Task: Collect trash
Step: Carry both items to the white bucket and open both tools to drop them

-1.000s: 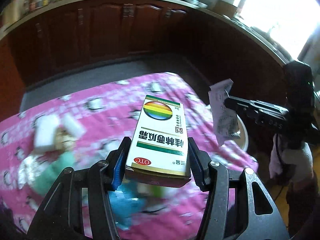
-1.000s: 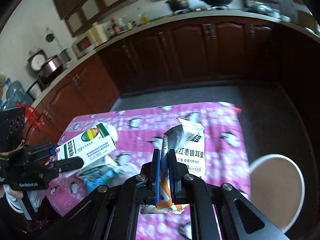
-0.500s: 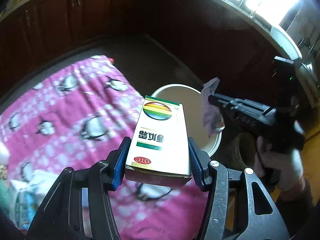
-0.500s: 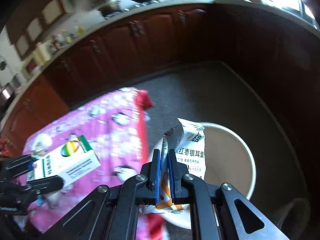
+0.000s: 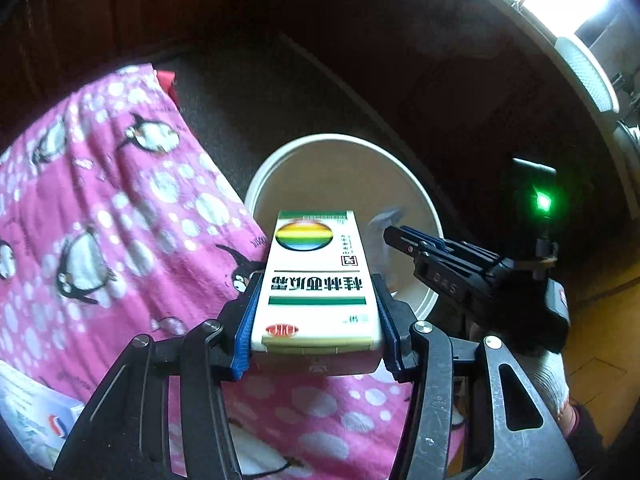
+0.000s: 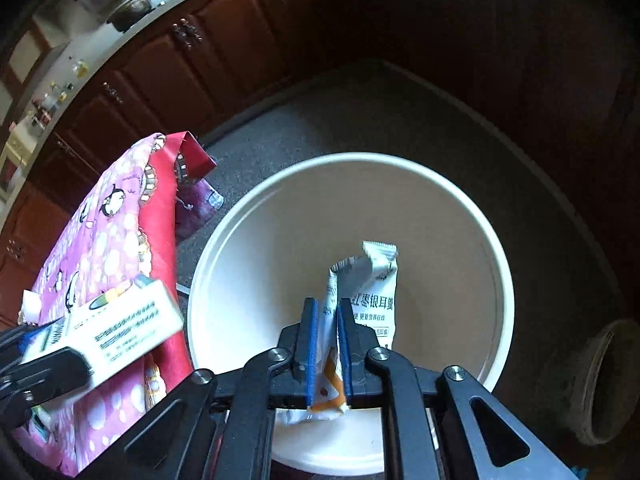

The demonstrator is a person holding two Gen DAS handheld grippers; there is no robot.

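**A:** Over the bin (image 6: 352, 240), lower centre of the right wrist frame: right gripper (image 6: 327, 344) jaws have just been opening, wrapper (image 6: 370, 296) between them, pads look off it now. Wrapper hangs inside the rim, should drop in.

**B:** Left?

**A:** Left gripper (image 5: 316, 320) clamped on the box (image 5: 316, 284), jaws have just closed further. Box sits above the near rim, partly above the pink cloth (image 5: 100, 220) at left of frame.

**B:** Risks?

**A:** Wrapper is light, could cling to a pad and ride back out. Box: let go this far left and I'd guess it clips the rim or lands on the cloth. Grippers are also close together over one bin, so a bump is possible.

**B:** Blind spots?

**A:** Bin floor hidden behind the box and jaws. Wrapper is a blur in the left view. Can't confirm pad clearance on the wrapper's lower end. Items at lower-left edge cut off.
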